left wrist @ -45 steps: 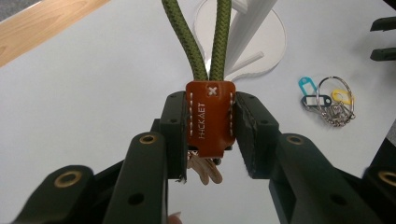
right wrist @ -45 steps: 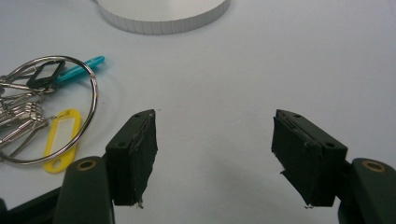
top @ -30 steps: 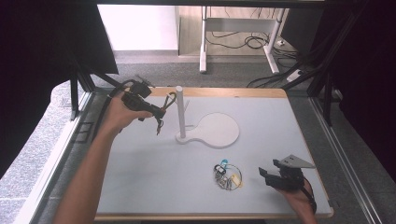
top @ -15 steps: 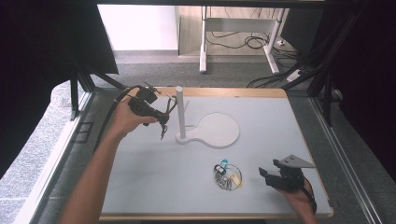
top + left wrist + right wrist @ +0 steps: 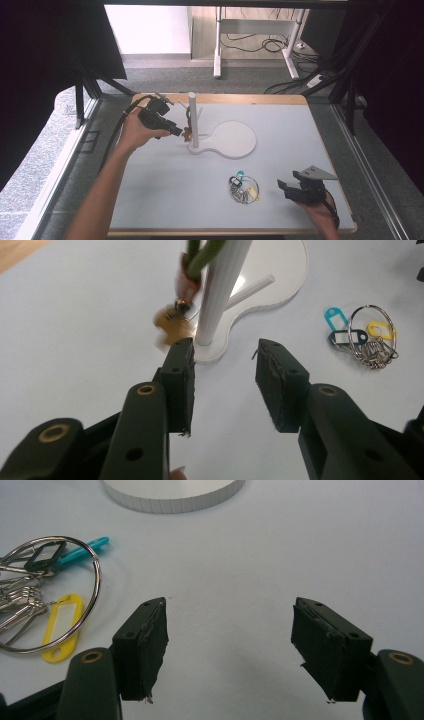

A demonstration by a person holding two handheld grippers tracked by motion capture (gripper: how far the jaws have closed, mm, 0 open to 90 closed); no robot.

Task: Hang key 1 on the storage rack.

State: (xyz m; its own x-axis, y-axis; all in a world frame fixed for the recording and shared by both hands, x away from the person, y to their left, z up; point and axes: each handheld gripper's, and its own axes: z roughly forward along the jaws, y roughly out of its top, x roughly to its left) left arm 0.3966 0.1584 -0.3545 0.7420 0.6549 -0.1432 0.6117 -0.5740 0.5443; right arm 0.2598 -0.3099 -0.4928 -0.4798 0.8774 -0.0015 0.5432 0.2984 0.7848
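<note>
White post upright on flat white stand, near 12 o'clock of pale surface. Thin peg off post base, seen in left gripper view. Green strap with brown tag hung at post, tag dangling blurred against post's 9 o'clock side, low, just above stand base.

Left claw at 10 o'clock of surface, aimed toward post. Jaws just been opening; now parted, nothing pressed between pads. Brown tag just beyond tip of left-hand jaw in left gripper view, close to it; contact not resolvable owing to blur. Left hand wrapped round gripper body, cable trailing back over forearm.

Key bunch flat on surface at about 5 o'clock from stand, well apart from it. Large steel ring, cyan tag, yellow tag, dark tag, several keys in a heap.

Right claw at 4 o'clock of surface, resting low near front edge, pointed toward 9 o'clock at key bunch. Jaws wide apart, empty. Key bunch near but clear of jaw tips; in right gripper view ring and yellow tag lie at 10 o'clock of left-hand jaw, not between pads. Curved edge of stand visible at 12 o'clock of that view. Grey three-cornered plate on top of right gripper.
</note>
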